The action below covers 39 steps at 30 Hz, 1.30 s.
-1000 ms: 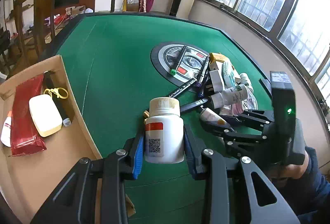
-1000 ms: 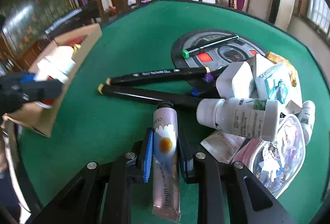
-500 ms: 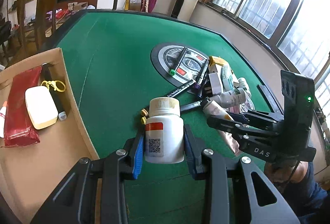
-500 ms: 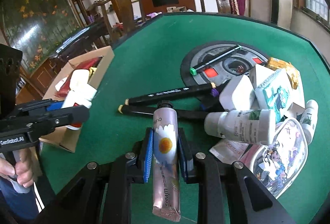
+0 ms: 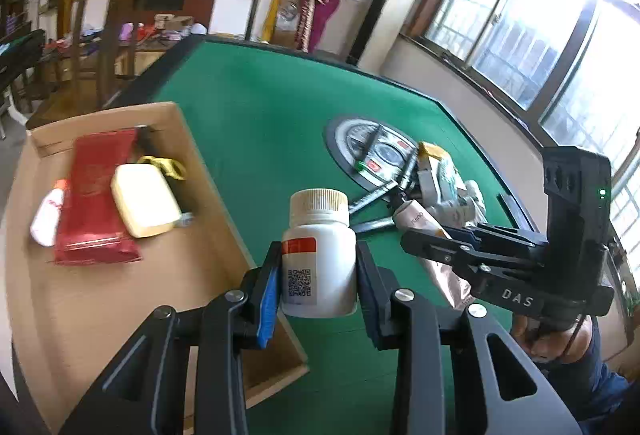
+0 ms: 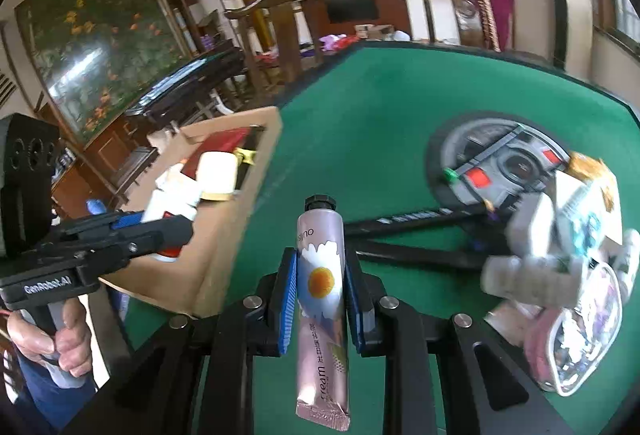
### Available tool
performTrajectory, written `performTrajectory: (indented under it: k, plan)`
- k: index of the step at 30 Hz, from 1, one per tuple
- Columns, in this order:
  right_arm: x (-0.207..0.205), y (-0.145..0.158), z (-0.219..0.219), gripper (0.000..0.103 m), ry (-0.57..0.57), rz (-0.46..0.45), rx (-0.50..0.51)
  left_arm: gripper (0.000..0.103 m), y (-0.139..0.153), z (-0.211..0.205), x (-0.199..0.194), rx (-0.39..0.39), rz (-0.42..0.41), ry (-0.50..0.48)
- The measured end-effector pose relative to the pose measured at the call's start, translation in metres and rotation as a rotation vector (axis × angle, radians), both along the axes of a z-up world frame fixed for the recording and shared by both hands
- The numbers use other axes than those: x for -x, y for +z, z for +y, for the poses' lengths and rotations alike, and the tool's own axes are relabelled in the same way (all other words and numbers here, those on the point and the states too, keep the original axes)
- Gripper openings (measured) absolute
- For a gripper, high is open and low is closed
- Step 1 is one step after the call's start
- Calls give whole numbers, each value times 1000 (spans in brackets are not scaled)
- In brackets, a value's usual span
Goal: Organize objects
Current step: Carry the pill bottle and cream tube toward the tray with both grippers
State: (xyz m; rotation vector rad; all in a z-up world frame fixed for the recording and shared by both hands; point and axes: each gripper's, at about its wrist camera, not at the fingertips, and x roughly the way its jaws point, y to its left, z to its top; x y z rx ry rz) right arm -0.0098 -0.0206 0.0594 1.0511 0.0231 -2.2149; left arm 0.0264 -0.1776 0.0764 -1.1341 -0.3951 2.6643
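My left gripper [image 5: 317, 277] is shut on a white pill bottle [image 5: 319, 259] with a red label and cream cap, held upright over the right edge of the cardboard box [image 5: 120, 299]. Seen from the right wrist, that left gripper [image 6: 176, 229] reaches over the box [image 6: 224, 267] with the bottle [image 6: 170, 209] in it. My right gripper [image 6: 321, 283] is shut on a pink cream tube [image 6: 322, 299] with a daisy print, lifted above the green table [image 6: 384, 107]. In the left wrist view the right gripper [image 5: 416, 235] carries the tube [image 5: 436, 251] beside the pile.
The box holds a red packet [image 5: 94, 195], a cream soap-like block [image 5: 144, 193], a small white tube [image 5: 46, 217] and a yellow clip [image 5: 168, 165]. A pile of markers [image 6: 404, 227], bottles and cards [image 6: 560, 235] lies at the right by a round grey console [image 6: 504, 159]. Chairs stand beyond the table.
Both grippers rose and swung left toward the box, each keeping its object. The left gripper's bottle now hangs over the box edge; the tube has lifted away from the markers.
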Motion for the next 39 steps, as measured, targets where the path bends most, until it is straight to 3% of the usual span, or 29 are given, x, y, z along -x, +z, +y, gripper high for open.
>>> performTrajectory:
  k: [10,17,29,39]
  plan:
    - [-13,12,-71,24,126,-5,17,34,-2,-53,-25,-25,0,96]
    - [-10,-5,-117,24,182,-67,5,34,-18,-80,-35,-35,-41,157]
    - [13,-38,-150,24,147,-129,-58,33,-43,-89,-20,-31,-138,200]
    - [41,-50,-166,24,99,-194,-67,33,-55,-98,-12,-79,-169,251]
